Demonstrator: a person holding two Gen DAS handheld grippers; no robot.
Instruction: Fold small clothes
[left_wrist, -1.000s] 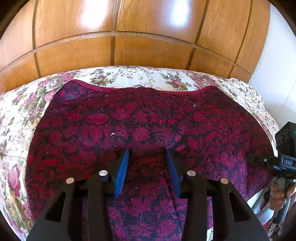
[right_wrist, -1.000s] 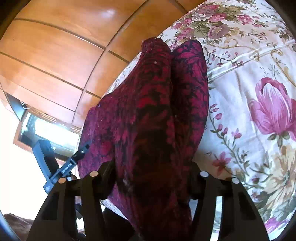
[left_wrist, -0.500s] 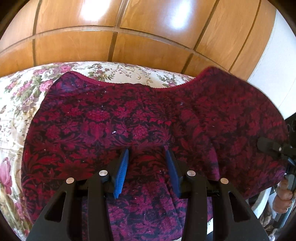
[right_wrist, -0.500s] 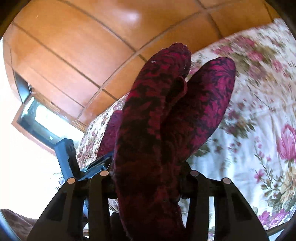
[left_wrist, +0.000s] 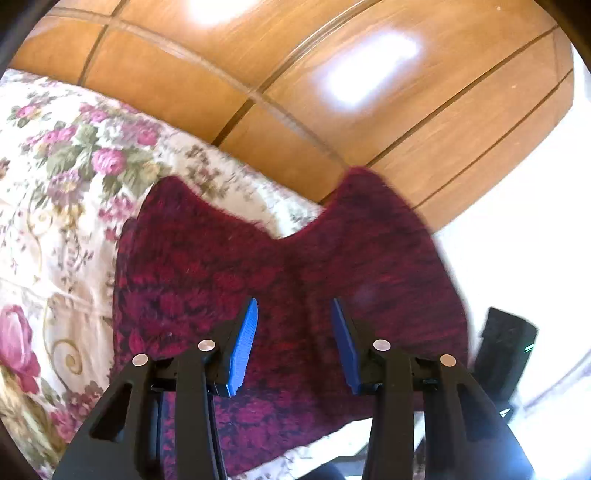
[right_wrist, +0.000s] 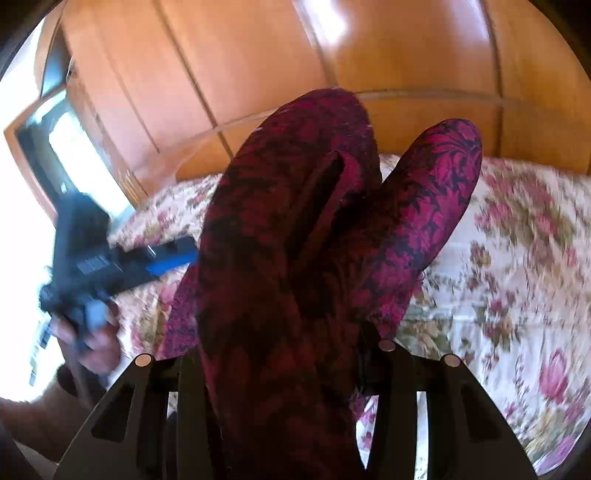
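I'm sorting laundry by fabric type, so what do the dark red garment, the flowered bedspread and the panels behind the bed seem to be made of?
Dark red garment: probably a soft knit or brocade-like cloth; matte, fuzzy edge, drapes limply. Flowered bedspread: woven, perhaps quilted cotton; printed roses, stitched lines. Panels: wood or wood veneer, glossy varnish; grain and bright glare.

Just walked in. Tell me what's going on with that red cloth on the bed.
A person is folding a dark red patterned garment over a flowered bedspread, with a handheld gripper in each hand. The left gripper has cloth bunched between its blue pads, and the right gripper is clamped on a thick fold. The near edge is raised off the bed, and the fold isn't laid down yet.
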